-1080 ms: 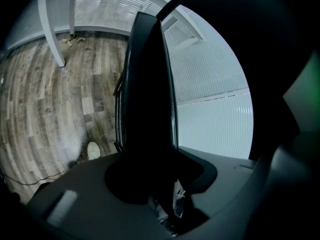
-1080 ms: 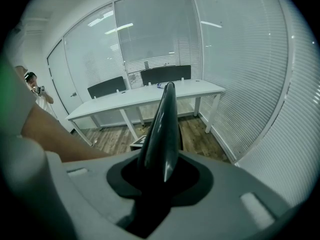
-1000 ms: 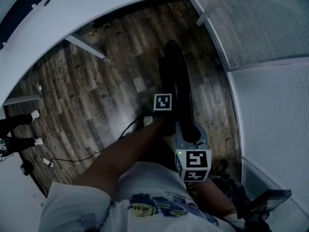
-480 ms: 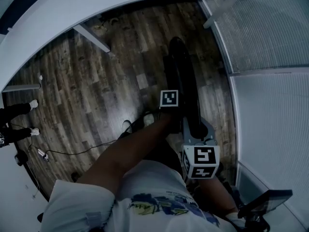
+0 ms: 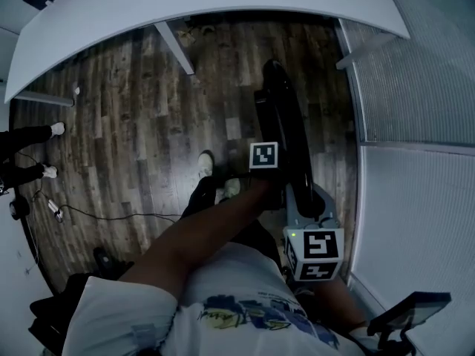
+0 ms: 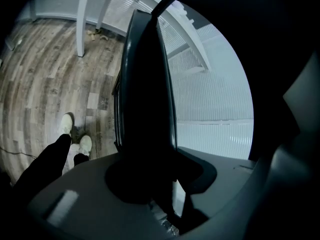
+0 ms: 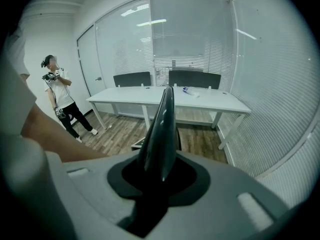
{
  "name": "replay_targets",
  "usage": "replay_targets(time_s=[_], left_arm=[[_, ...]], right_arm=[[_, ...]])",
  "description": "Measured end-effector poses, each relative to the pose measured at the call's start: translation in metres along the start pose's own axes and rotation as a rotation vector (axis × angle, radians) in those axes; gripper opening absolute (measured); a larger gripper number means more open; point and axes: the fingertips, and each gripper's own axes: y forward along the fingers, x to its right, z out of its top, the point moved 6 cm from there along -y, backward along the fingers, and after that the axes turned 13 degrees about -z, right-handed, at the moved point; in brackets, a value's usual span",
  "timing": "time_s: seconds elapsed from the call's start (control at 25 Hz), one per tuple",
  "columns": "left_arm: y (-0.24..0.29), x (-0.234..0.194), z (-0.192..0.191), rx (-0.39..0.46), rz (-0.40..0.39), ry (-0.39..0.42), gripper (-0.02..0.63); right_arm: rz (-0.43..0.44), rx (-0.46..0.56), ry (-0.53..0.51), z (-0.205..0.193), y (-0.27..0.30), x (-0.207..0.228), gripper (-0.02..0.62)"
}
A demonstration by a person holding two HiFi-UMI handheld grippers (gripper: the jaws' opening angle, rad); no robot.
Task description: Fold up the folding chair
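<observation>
Gripping the black folding chair [image 5: 286, 121] with both claws: left gripper [image 6: 150, 184] shut on its dark edge, right gripper [image 7: 156, 176] on its thin rim. Standing flat, edge-on, centre right of the head view, on wood floor [image 5: 133, 124] beside glass wall [image 5: 415, 199].

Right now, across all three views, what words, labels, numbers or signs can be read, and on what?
No legible text anywhere.
Shirt print: coloured lettering, too blurred to read.
Upper marker cube, lower marker cube: square patterns only, no letters.
Small item on the white table: too small to read.
</observation>
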Motion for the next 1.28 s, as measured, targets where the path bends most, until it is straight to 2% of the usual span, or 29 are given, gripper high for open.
replay_targets(time_s=[0.32, 0.8, 1.04, 1.28], left_arm=[[-0.086, -0.03, 0.023, 0.196, -0.011, -0.086, 0.135], [-0.202, -0.109, 0.056, 0.444, -0.025, -0.303, 0.135], [-0.253, -0.143, 0.073, 0.544, -0.051, -0.4, 0.133], [-0.297, -0.174, 0.105, 0.65, -0.085, -0.46, 0.133]], right_arm=[[0.147, 0.055, -0.137, 0.047, 0.001, -0.067, 0.078], [0.395, 0.067, -0.361, 0.111, 0.042, -0.181, 0.077], [0.485, 0.064, -0.466, 0.141, 0.061, -0.24, 0.077], [0.562, 0.084, -0.566, 0.178, 0.086, -0.288, 0.077]])
